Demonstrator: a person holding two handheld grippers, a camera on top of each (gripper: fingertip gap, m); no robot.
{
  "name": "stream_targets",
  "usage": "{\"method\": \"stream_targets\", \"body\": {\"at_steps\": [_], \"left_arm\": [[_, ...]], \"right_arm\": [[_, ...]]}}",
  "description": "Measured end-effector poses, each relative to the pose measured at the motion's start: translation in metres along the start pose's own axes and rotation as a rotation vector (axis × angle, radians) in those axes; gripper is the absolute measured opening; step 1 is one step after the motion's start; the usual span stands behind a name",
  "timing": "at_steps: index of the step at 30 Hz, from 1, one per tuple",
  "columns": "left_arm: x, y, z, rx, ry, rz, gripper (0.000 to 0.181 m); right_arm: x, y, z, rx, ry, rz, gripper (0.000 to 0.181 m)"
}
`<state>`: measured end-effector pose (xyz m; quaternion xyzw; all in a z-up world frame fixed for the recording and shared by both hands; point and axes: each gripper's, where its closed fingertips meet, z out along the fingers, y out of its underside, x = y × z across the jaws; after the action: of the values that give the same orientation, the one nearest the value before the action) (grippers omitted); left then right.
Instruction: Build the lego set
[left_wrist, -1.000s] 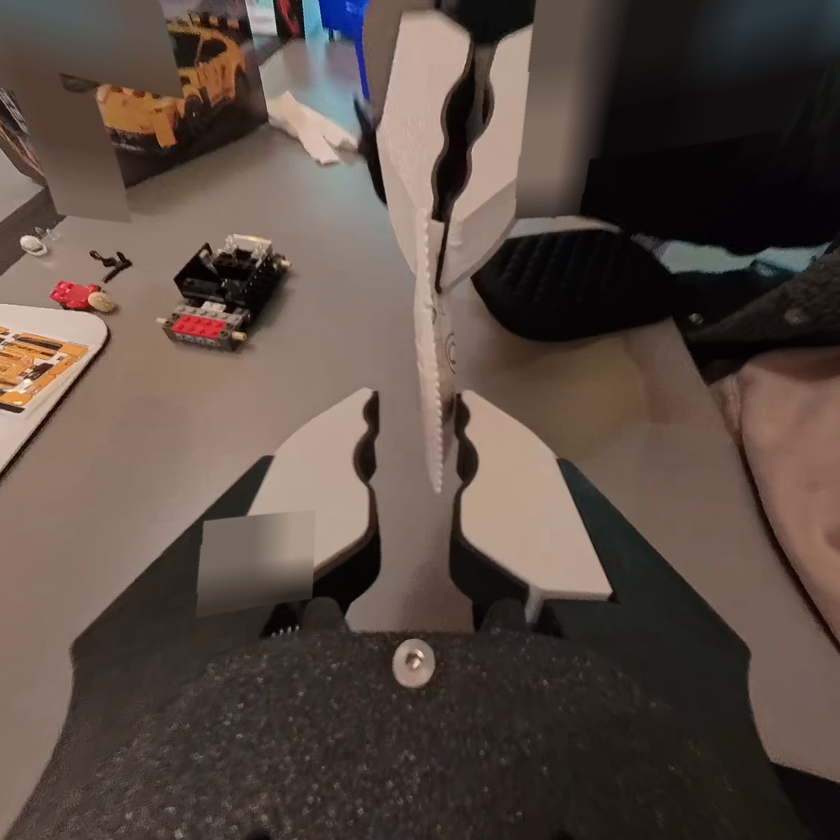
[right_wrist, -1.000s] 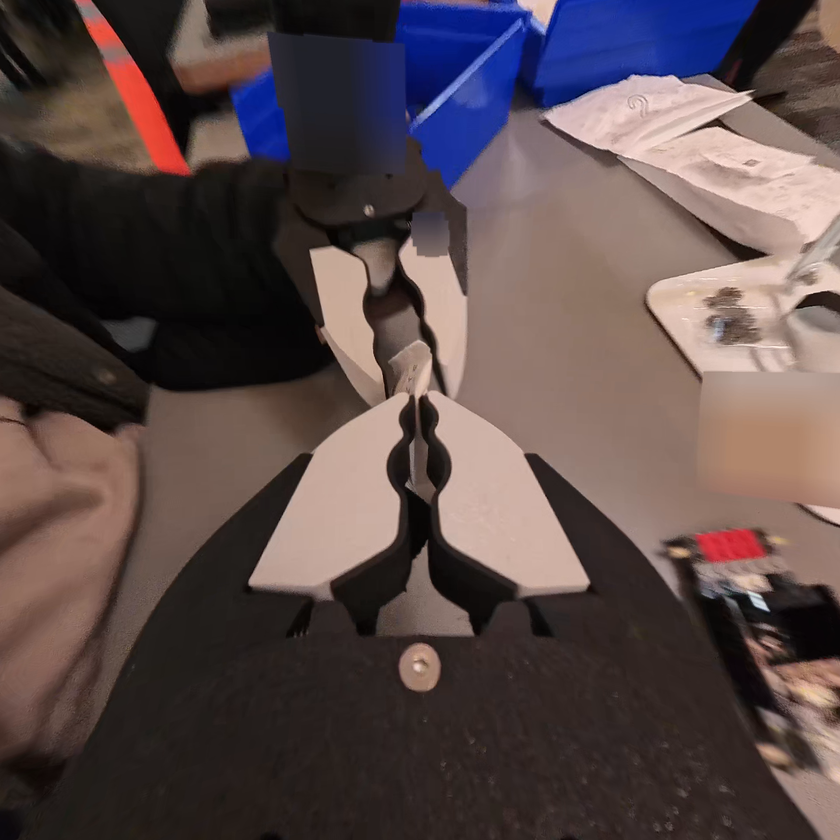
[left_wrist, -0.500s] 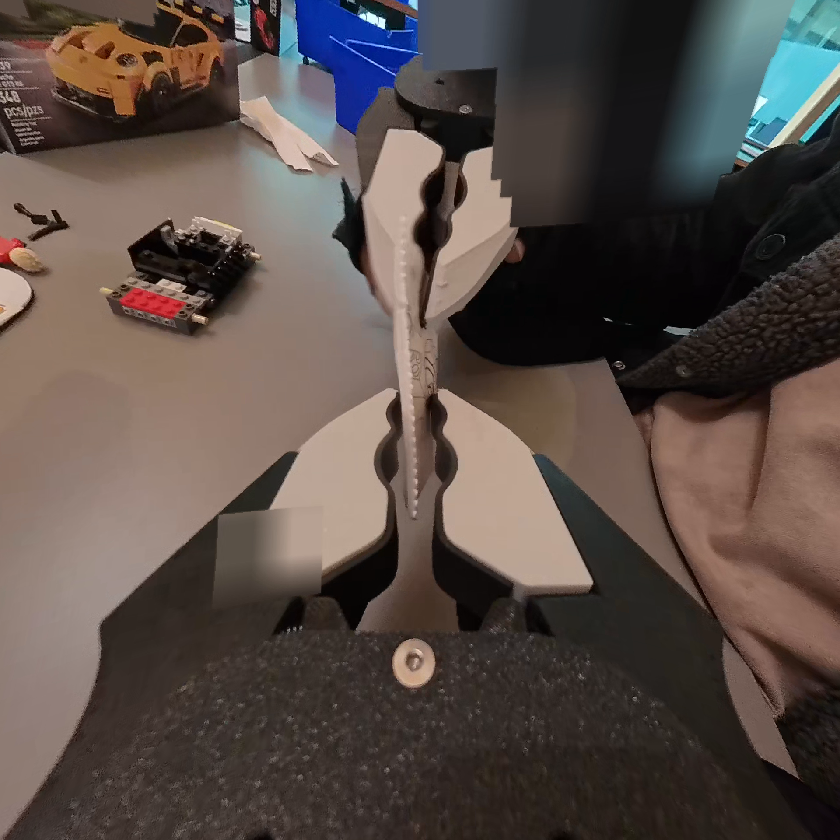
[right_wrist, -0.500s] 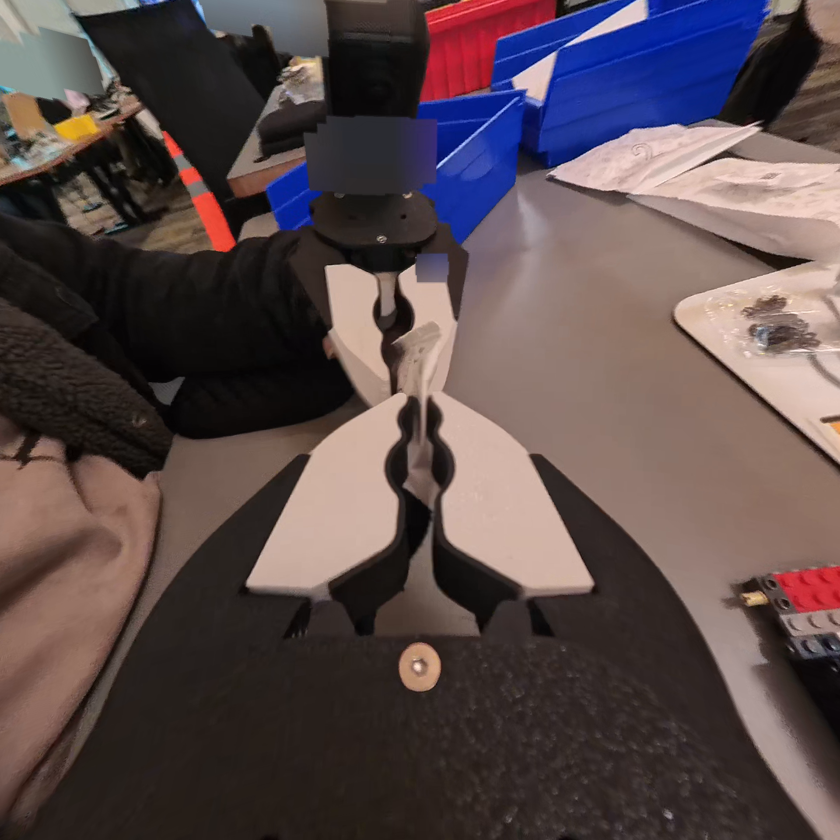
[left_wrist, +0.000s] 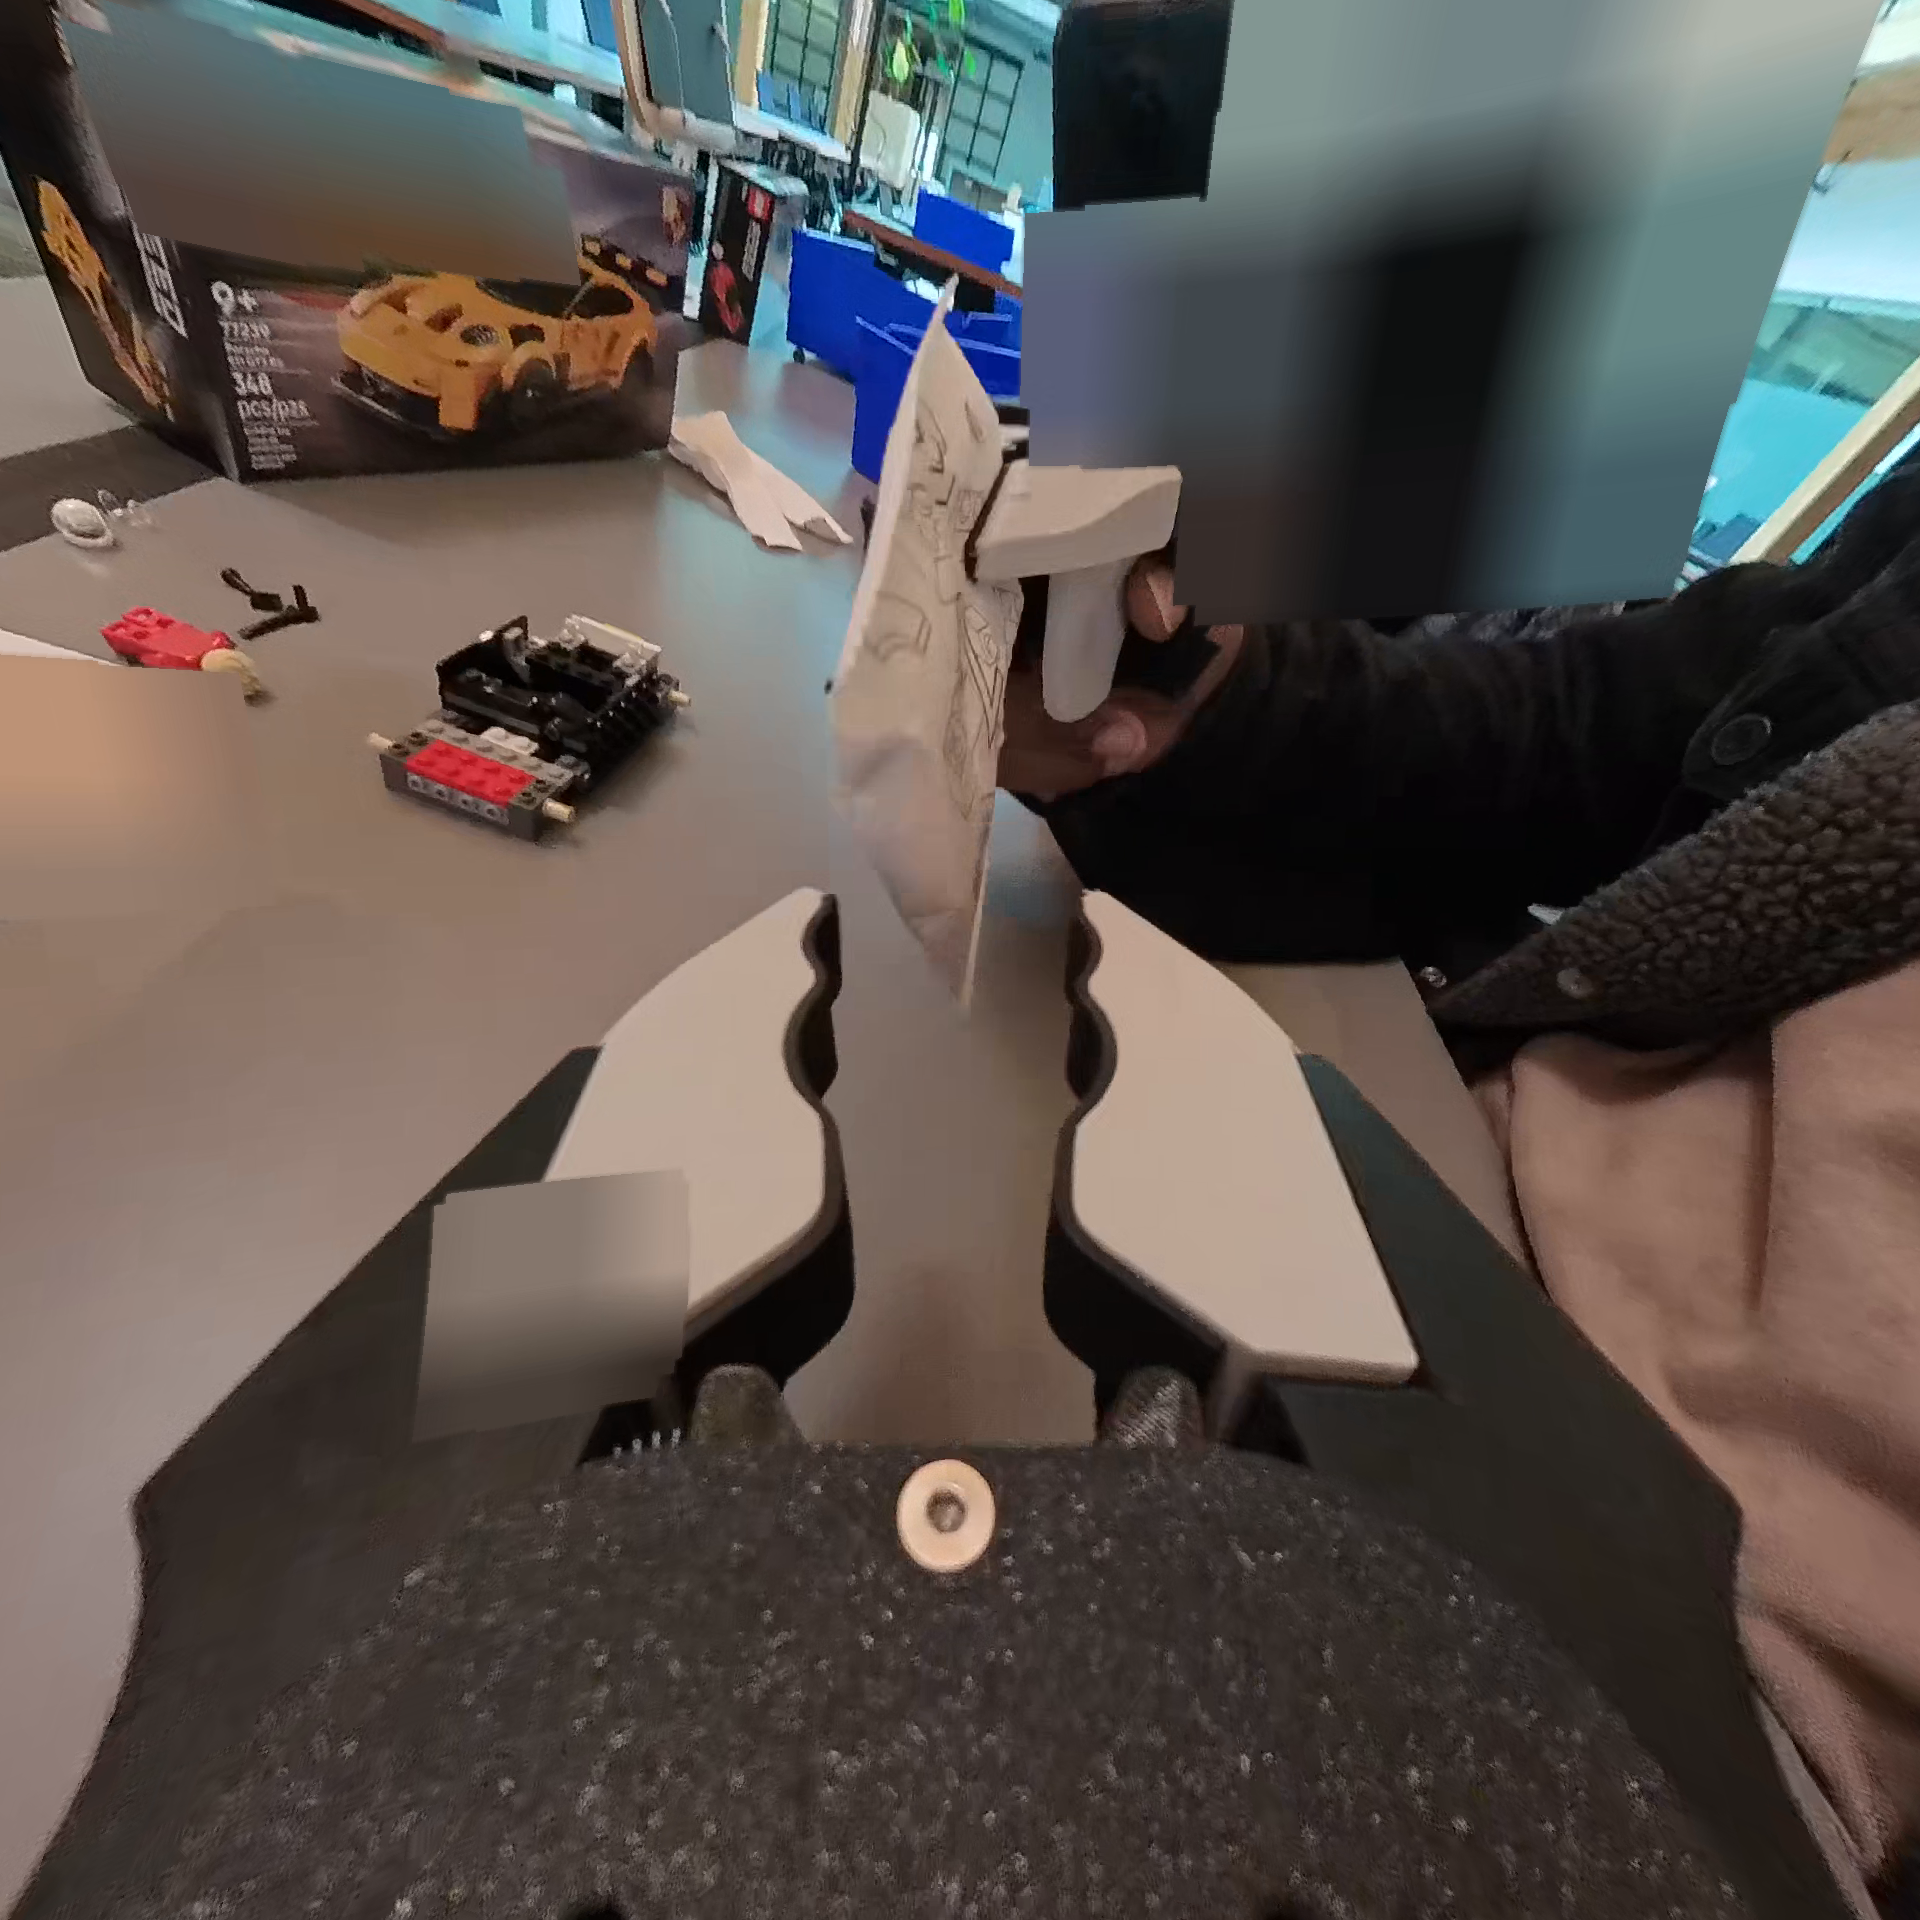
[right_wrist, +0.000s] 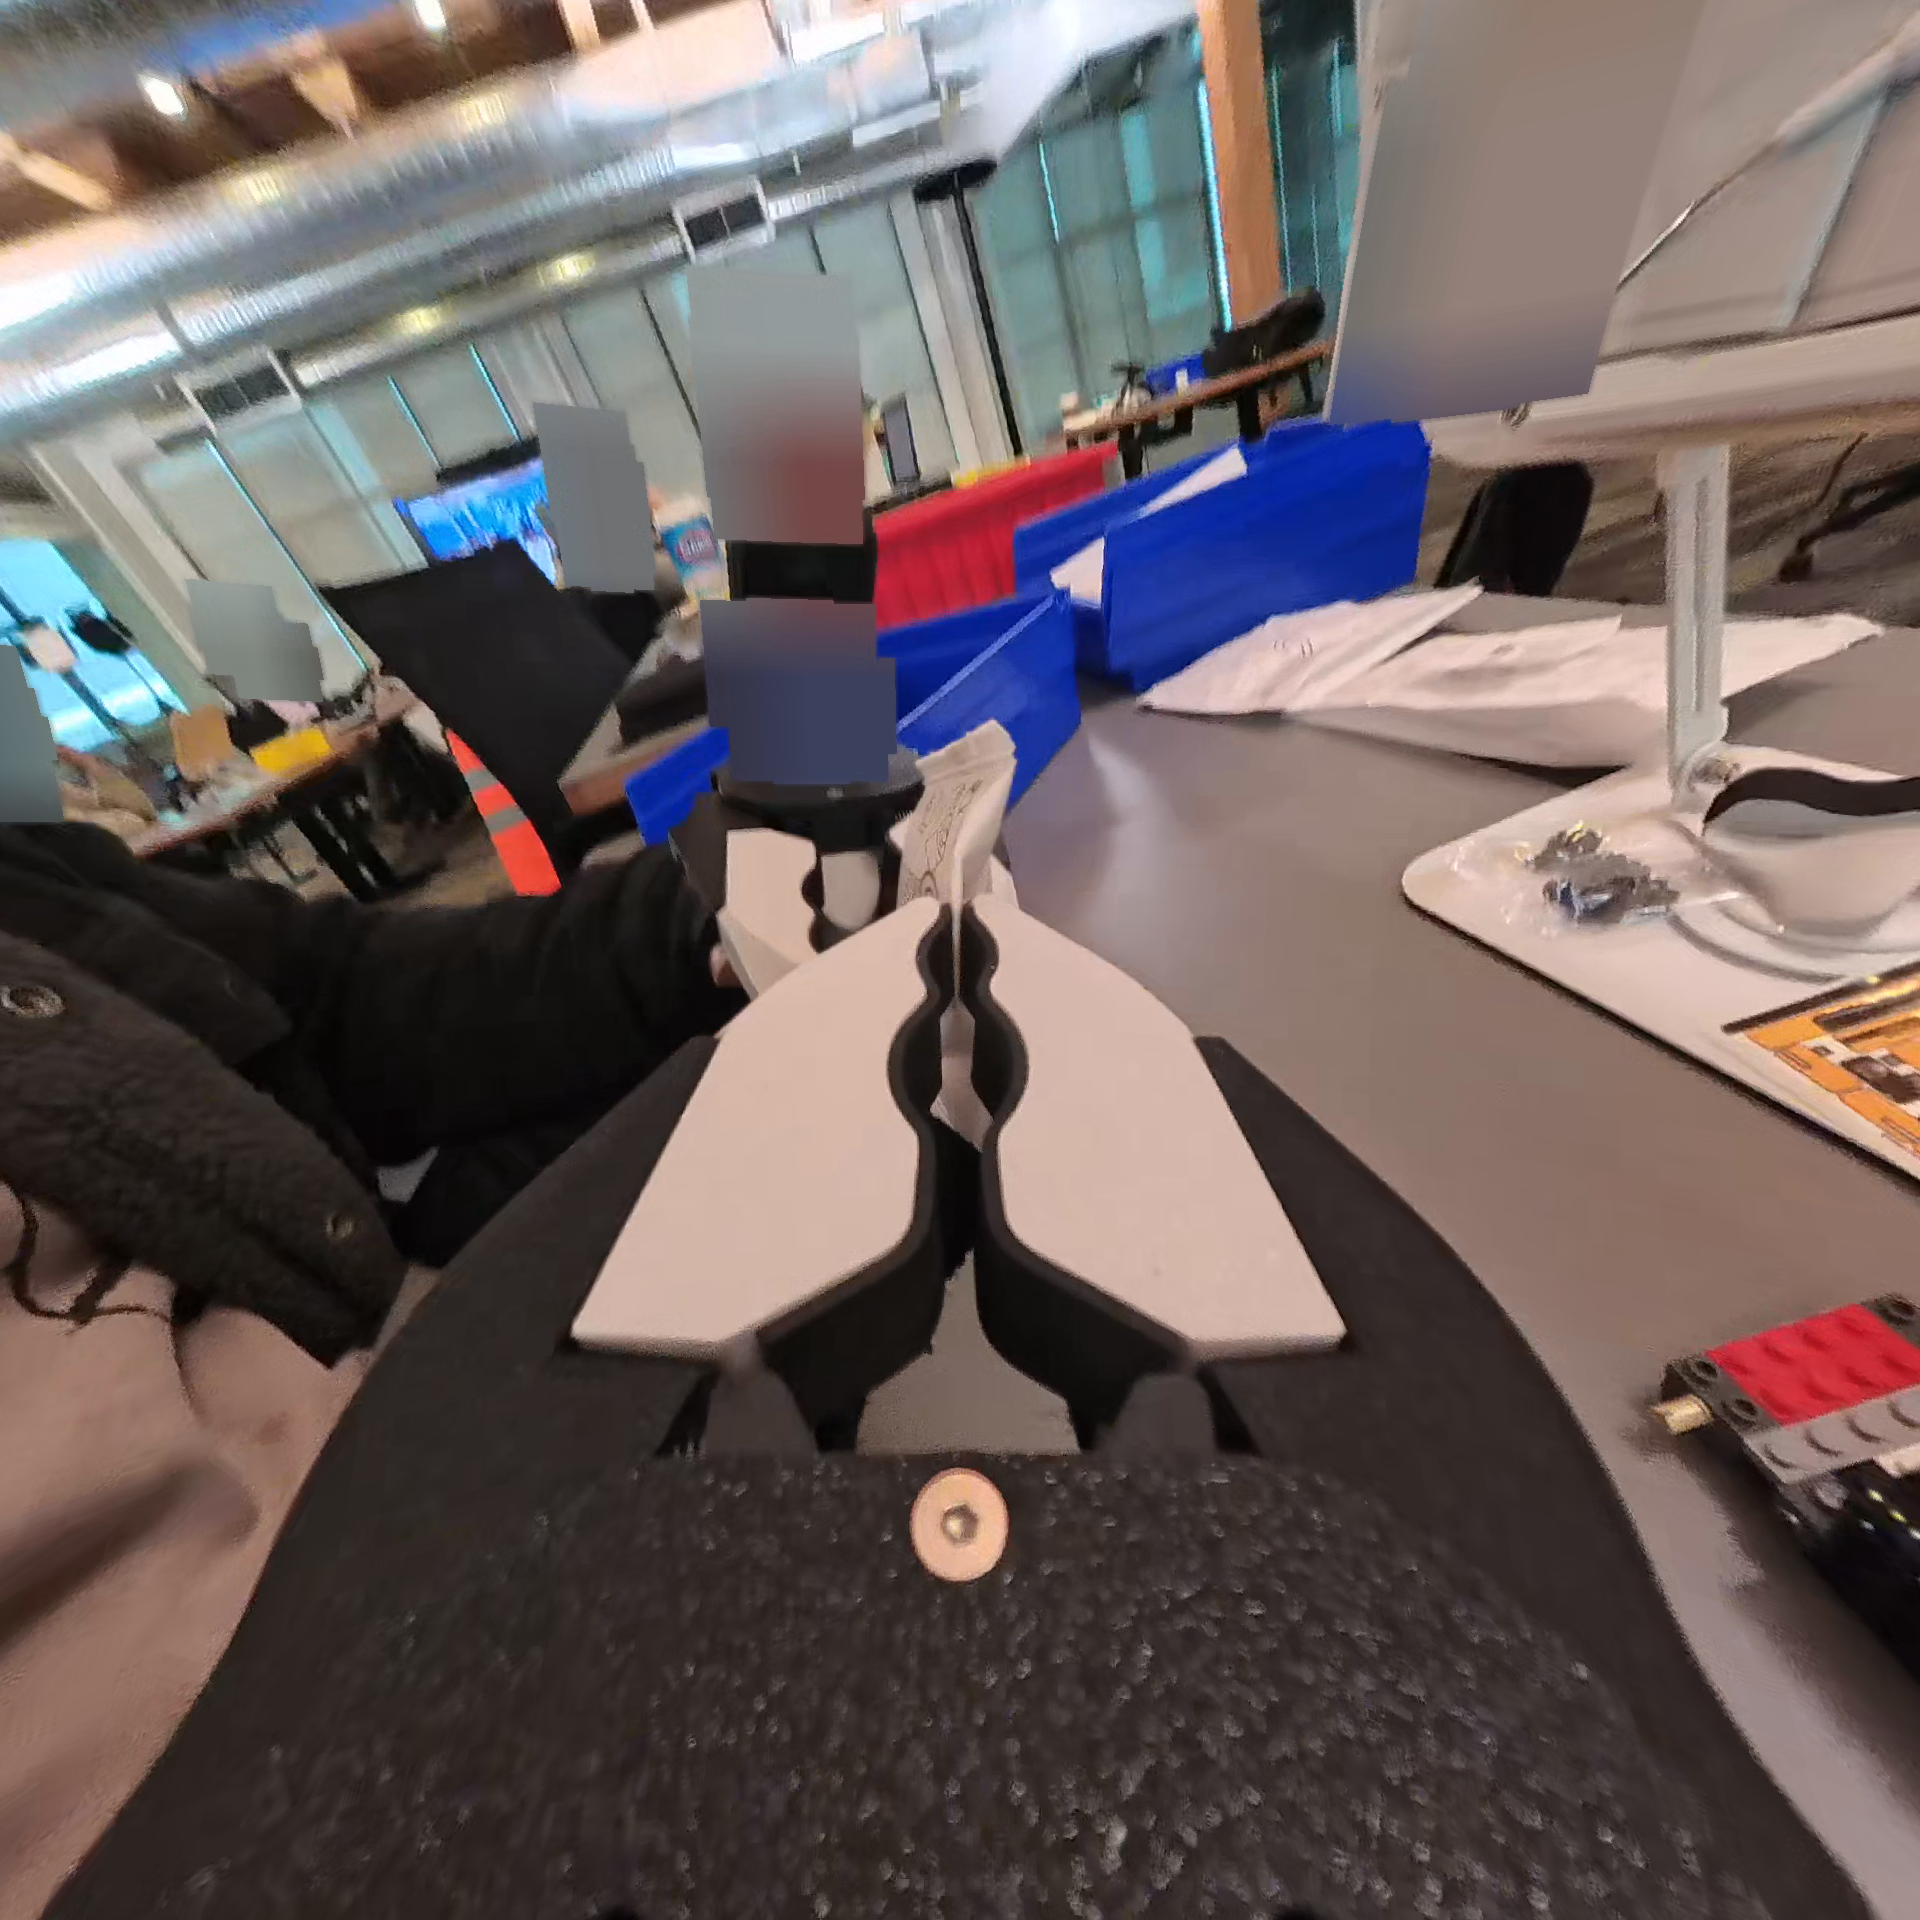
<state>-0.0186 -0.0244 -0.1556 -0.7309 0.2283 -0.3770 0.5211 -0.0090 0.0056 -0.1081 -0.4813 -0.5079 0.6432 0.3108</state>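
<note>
A white paper parts bag (left_wrist: 930, 665) with line drawings hangs upright above the grey table. My right gripper (right_wrist: 954, 914) is shut on the bag (right_wrist: 951, 831) and also shows side-on in the left wrist view (left_wrist: 987, 520). My left gripper (left_wrist: 951, 914) is open, its jaws apart on either side of the bag's lower corner, not touching it. The left gripper shows small behind the bag in the right wrist view (right_wrist: 821, 894). A partly built black, grey and red car chassis (left_wrist: 530, 727) sits on the table to the left, and at the right edge of the right wrist view (right_wrist: 1818, 1423).
The yellow-car set box (left_wrist: 343, 343) stands at the back left. Loose red (left_wrist: 156, 636) and black pieces (left_wrist: 272, 608) lie left. Blue bins (right_wrist: 1226, 561), empty paper bags (right_wrist: 1455, 665), a white tray (right_wrist: 1538, 914) with small parts and an instruction booklet (right_wrist: 1860, 1049) are on the right. A person's sleeves lie near the table edge. Left tips to right tips: about 6 centimetres.
My left gripper closed around the bag's lower edge half a second ago, then opened again. The right gripper kept its hold, turned and lifted the bag. Both views tilted upward.
</note>
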Motion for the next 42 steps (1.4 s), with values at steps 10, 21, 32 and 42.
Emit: {"method": "stream_targets", "body": {"at_steps": [10,21,32,42], "left_arm": [[-0.015,-0.011,-0.004,0.038,-0.095,-0.107,0.008],[-0.072,0.002,-0.03,0.065,-0.346,-0.101,0.008],[-0.074,0.009,-0.026,0.035,-0.371,-0.077,0.008],[-0.075,0.01,-0.023,0.005,-0.43,-0.091,0.008]], "right_arm": [[0.029,-0.001,-0.006,-0.008,0.236,-0.109,0.006],[0.023,0.016,-0.001,-0.205,0.635,-0.268,0.0],[0.013,0.055,0.019,-0.271,0.622,-0.259,0.0],[0.023,0.059,0.015,-0.291,0.664,-0.261,0.0]]}}
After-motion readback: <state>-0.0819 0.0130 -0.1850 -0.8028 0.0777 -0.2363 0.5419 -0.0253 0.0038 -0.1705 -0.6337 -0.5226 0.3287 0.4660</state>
